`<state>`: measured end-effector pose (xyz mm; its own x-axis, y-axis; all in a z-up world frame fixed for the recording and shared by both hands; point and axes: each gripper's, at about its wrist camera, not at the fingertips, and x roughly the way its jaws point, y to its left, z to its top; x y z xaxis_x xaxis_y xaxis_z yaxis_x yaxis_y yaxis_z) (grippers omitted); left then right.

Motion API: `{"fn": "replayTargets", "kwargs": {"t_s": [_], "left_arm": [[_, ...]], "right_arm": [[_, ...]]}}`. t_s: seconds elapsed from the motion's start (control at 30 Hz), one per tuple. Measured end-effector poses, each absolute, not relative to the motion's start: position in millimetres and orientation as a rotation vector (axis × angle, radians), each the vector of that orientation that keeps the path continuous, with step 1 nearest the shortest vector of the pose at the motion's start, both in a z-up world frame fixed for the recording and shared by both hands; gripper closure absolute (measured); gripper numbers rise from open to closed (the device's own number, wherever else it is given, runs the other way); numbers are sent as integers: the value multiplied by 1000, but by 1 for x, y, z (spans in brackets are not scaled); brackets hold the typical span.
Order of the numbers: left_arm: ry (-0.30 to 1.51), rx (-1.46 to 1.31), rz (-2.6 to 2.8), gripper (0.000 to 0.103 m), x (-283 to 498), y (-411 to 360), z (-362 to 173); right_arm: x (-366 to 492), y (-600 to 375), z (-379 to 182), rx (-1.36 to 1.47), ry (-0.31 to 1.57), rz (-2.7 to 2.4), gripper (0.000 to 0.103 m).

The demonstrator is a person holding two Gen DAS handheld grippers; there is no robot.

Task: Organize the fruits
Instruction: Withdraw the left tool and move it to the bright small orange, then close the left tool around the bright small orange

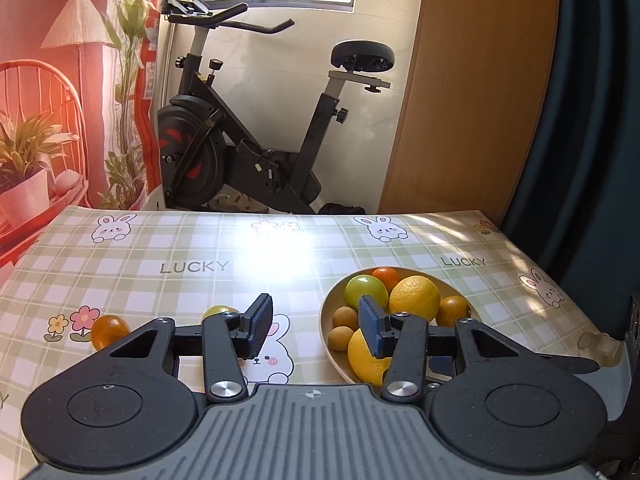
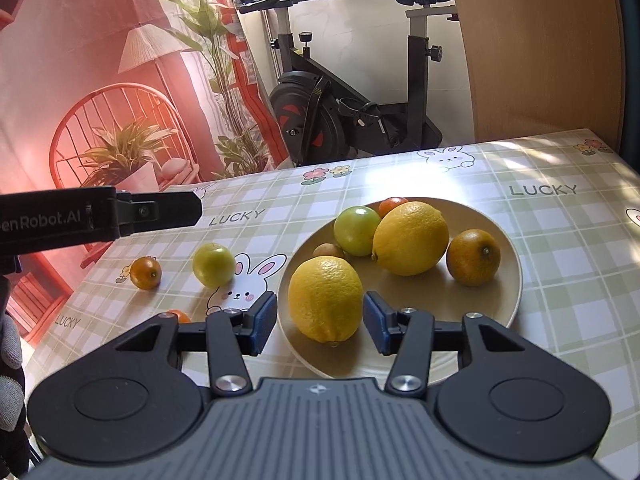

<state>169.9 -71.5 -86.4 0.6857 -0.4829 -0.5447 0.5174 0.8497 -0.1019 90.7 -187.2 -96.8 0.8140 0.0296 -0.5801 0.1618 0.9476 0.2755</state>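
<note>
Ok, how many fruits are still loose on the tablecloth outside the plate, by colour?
Green fruit: 1
Orange fruit: 2, one partly hidden behind the right tool
Total: 3

A home: exercise bike [image 1: 256,120] behind bunny-print tablecloth [image 1: 160,256] (fruit table)
</note>
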Motion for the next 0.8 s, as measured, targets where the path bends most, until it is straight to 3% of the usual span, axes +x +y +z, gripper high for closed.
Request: {"fn": "replayTargets", "kwargs": {"t_s": [0.8], "left_arm": [[622, -20, -382, 52, 191, 22, -92]], "right_arm": [[117, -111, -111, 170, 713, 43, 52]]}}
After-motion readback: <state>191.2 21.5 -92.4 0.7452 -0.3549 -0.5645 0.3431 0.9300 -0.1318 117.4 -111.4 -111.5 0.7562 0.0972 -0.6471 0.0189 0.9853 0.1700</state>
